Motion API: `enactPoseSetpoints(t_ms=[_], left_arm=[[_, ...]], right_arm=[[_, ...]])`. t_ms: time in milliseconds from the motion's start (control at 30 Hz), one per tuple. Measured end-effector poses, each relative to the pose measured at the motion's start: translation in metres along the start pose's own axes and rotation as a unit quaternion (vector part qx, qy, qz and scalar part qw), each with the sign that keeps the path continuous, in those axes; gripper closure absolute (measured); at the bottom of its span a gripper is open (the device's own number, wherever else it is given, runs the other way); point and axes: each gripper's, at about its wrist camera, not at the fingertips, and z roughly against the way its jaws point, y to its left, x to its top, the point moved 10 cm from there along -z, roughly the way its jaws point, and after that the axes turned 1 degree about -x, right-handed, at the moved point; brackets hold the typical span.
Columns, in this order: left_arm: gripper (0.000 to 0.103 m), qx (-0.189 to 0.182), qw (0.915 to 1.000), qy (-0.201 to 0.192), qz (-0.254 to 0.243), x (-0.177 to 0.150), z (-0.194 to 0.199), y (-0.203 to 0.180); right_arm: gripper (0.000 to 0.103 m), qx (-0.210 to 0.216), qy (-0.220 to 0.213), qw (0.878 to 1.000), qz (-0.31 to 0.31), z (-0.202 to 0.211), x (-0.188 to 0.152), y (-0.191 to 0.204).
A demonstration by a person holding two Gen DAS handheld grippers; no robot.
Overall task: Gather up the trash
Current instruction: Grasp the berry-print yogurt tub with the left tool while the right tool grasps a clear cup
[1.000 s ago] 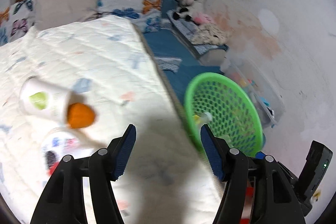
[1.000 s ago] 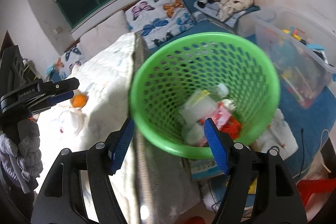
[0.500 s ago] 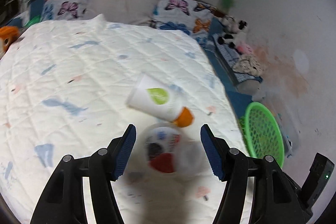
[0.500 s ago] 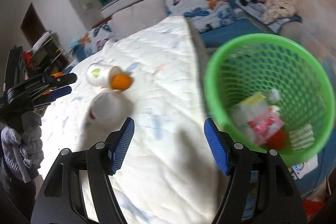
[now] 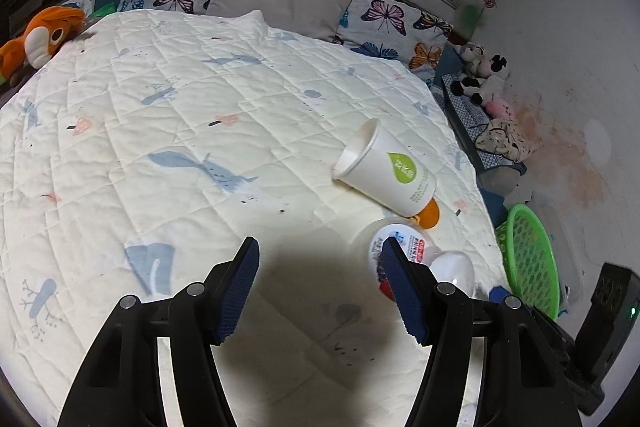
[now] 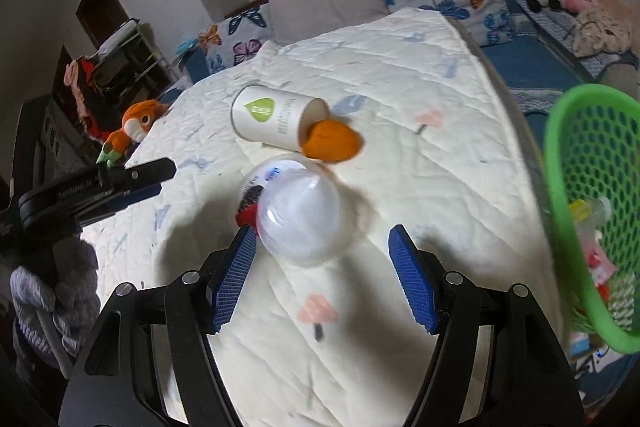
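While both grippers are hanging over the quilt (image 5: 208,131), nothing is being held. The left gripper (image 5: 320,283) is standing with its blue pads wide apart above bare quilt, and its right pad is overlapping the plastic tub (image 5: 394,247) in the left wrist view. The right gripper (image 6: 322,277) is also gaping, its pads set to either side of that tub (image 6: 298,215), which is lying on its side with the clear bottom facing the camera; whether the left pad is touching it is hard to say through the blur. Just beyond, a paper cup (image 6: 274,123) is lying tipped over, with an orange lump (image 6: 332,141) sitting against its base. Off the bed's edge, a green basket (image 6: 560,163) is sitting with some rubbish already inside. An orange plush toy (image 5: 40,39) is resting at the far corner.
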Motion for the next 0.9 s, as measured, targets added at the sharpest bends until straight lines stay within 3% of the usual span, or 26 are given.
enactPoseSetpoints(t_ms=[267,567,767,900], left_arm=[[0.042,0.0,1.0,0.004,-0.004,-0.006,-0.001,0.008],[0.042,-0.001,0.9993,0.021,-0.032,-0.014,-0.011,-0.001],[0.037,-0.002,0.9964,0.031,-0.079,-0.021,-0.02,-0.017],[0.028,-0.009,0.991,0.036,-0.129,-0.027,-0.026,-0.038]], right_arm=[[0.034,0.0,0.015,1.0,-0.006,-0.026,0.004,0.004],[0.046,0.008,0.02,1.0,-0.008,-0.029,0.003,0.004],[0.046,0.005,0.006,1.0,-0.014,-0.012,0.003,-0.003],[0.046,-0.004,-0.008,1.0,-0.022,0.004,0.005,-0.014]])
